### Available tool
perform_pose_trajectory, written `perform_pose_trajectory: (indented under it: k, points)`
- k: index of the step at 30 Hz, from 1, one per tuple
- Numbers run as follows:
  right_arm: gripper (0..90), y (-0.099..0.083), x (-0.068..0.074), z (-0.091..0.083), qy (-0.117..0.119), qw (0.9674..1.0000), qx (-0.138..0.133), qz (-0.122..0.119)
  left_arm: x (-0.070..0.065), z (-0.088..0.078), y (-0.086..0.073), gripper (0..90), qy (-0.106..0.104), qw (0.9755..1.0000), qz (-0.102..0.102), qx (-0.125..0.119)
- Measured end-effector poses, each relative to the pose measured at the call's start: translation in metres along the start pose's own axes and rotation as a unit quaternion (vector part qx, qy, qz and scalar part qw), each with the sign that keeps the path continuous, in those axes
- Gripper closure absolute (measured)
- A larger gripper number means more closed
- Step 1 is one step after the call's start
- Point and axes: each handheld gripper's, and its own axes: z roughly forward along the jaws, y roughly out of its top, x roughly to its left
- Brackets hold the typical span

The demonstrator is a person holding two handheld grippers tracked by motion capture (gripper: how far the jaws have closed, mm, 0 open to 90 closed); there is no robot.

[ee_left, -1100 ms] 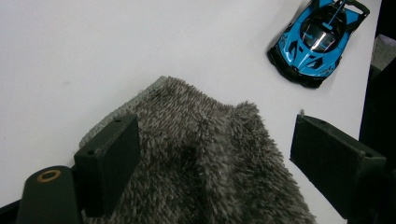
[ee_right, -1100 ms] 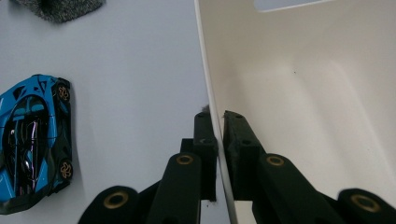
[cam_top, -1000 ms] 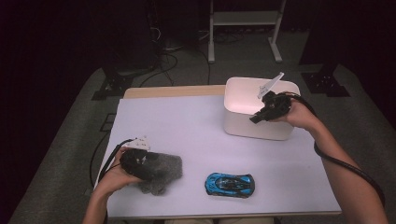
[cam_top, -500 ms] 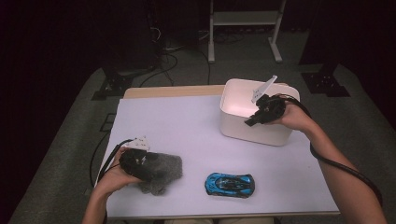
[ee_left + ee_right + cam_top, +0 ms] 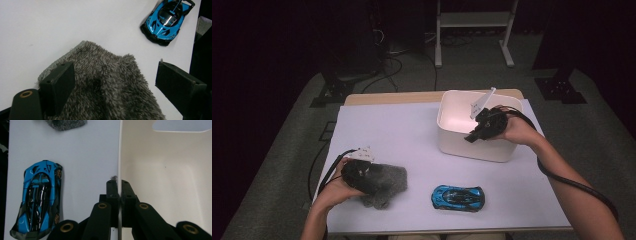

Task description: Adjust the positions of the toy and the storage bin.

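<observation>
A white plastic bin [image 5: 474,146] stands at the back right of the white table [image 5: 397,130]. My right gripper [image 5: 472,136] is shut on the bin's near wall; in the right gripper view the jaws [image 5: 119,185] pinch the thin rim, with the empty bin interior [image 5: 165,180] on one side. At the front left lies a grey fuzzy cloth [image 5: 387,182]. My left gripper [image 5: 362,175] rests over it, open, its jaws [image 5: 116,75] set wide, one pad [image 5: 58,82] on the cloth [image 5: 107,85]. A blue toy car [image 5: 458,197] sits on the table between them.
The blue toy car [image 5: 166,21] lies near the table's front edge, seen also beside the bin in the right gripper view [image 5: 41,195]. The grey cloth [image 5: 66,124] shows at that view's top. Dark floor, cables and a metal stand [image 5: 472,30] lie beyond the table.
My right gripper has dragged the white bin to the left and a little nearer across the table. The left hand, the cloth and the car have stayed put.
</observation>
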Motion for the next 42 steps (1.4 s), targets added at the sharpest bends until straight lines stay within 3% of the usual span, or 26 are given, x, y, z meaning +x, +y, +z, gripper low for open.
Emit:
perform_pose_trajectory:
  k: [10, 22, 42]
  points:
    - [86.5, 0.022, 0.018, 0.014, 0.02, 0.9992, -0.001, -0.034, -0.001, -0.002, -0.001, 15.7, -0.001, 1.0, -0.001, -0.001]
    - [86.0, 0.044, 0.036, 0.025, 0.044, 0.9961, -0.005, -0.076, -0.003, -0.003, -0.002, 15.6, -0.003, 1.0, -0.002, -0.001]
    - [85.1, 0.044, 0.056, 0.03, 0.067, 0.9919, -0.001, -0.108, -0.006, -0.003, -0.003, 15.6, -0.006, 1.0, 0.0, 0.002]
